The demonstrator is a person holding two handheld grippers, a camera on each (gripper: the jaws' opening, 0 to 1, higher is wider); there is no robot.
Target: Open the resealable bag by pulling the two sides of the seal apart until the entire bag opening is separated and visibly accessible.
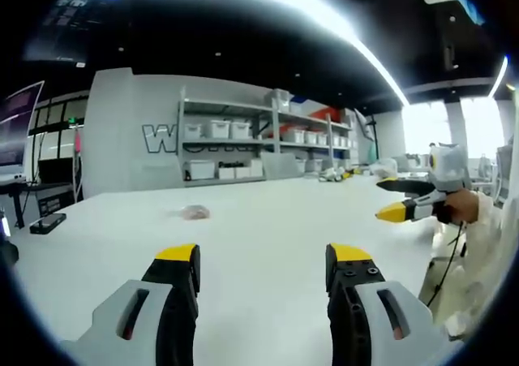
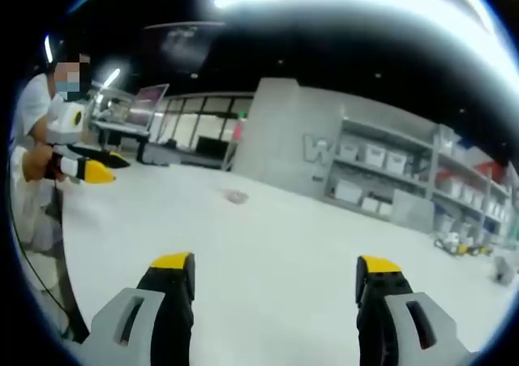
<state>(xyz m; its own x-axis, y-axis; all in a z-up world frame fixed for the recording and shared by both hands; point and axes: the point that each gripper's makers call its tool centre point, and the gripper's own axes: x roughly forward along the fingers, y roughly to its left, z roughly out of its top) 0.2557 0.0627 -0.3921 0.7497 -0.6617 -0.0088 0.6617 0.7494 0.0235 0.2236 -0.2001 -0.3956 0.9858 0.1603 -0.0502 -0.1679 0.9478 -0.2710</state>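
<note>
Firstly, left gripper view — the left gripper rises from the bottom edge, its 2 yellow-tipped jaws standing wide apart with nothing between them. Below and ahead spreads a white table. The resealable bag lies flat on it, a small pale crumpled shape well ahead of the jaws and somewhat left of centre, touched by neither gripper. A small dark device sits near the table's left edge. At far right the right gripper comes in from the side, held in a person's hand; its yellow tip and dark jaw point left, a clear gap showing between them. Behind stands a grey wall with shelving holding white bins.

Right gripper view — the right gripper also shows 2 yellow-tipped jaws spread wide, holding nothing. The bag lies far ahead on the table, left of centre, well apart from the jaws. At left a person in white holds the left gripper over the table's edge. Shelving runs along the right background.
</note>
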